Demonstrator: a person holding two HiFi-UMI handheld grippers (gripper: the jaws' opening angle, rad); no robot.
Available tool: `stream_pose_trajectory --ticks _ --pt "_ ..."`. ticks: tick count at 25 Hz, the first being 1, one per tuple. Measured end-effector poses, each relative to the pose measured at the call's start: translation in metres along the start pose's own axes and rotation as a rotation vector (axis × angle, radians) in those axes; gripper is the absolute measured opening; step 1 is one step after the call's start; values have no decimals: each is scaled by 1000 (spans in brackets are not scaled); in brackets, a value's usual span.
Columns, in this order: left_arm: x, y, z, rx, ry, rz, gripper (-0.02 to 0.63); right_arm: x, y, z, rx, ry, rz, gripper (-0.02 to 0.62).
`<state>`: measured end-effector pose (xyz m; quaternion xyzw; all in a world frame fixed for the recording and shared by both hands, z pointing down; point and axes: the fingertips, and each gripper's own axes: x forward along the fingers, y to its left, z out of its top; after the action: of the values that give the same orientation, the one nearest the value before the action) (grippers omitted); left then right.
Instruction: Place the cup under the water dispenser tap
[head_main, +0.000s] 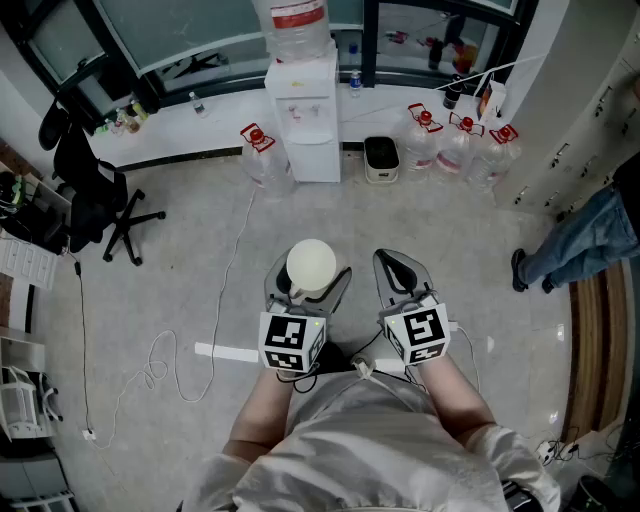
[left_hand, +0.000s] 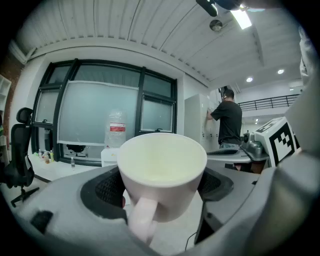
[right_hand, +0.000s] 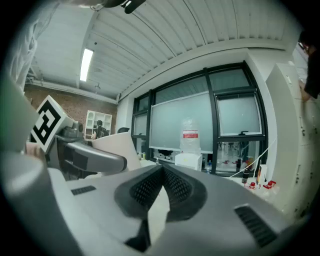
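Cup (head_main: 311, 266) sits clamped in the left gripper (head_main: 309, 284), whose jaws stand wide with their pads pressed on its two sides. The right gripper (right_hand: 161, 172) beside it is closed tight on nothing. Bare floor (head_main: 200, 250) lies open from both grippers toward 12 o'clock, up to the water dispenser (head_main: 302, 110) against the white ledge (head_main: 190, 140). Water jugs (head_main: 455, 140) crowd the ledge's foot at 1 o'clock. An office chair (head_main: 100, 200) stands at 10, a person's legs (head_main: 575, 240) at 3, and a loose cable (head_main: 160, 360) lies at 8. The cup is off-white, upright and empty, its handle turned back toward the person.
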<state>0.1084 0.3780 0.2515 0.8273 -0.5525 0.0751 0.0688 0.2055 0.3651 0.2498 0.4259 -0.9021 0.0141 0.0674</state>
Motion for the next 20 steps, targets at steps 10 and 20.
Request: stream_pose_trajectory --ticks 10,20 --pt "6 -10 2 0 4 -7 440 -6 -10 -5 19 2 0 28" --pt "22 -12 -3 7 20 -29 440 5 -29 -26 133 21 -16 28"
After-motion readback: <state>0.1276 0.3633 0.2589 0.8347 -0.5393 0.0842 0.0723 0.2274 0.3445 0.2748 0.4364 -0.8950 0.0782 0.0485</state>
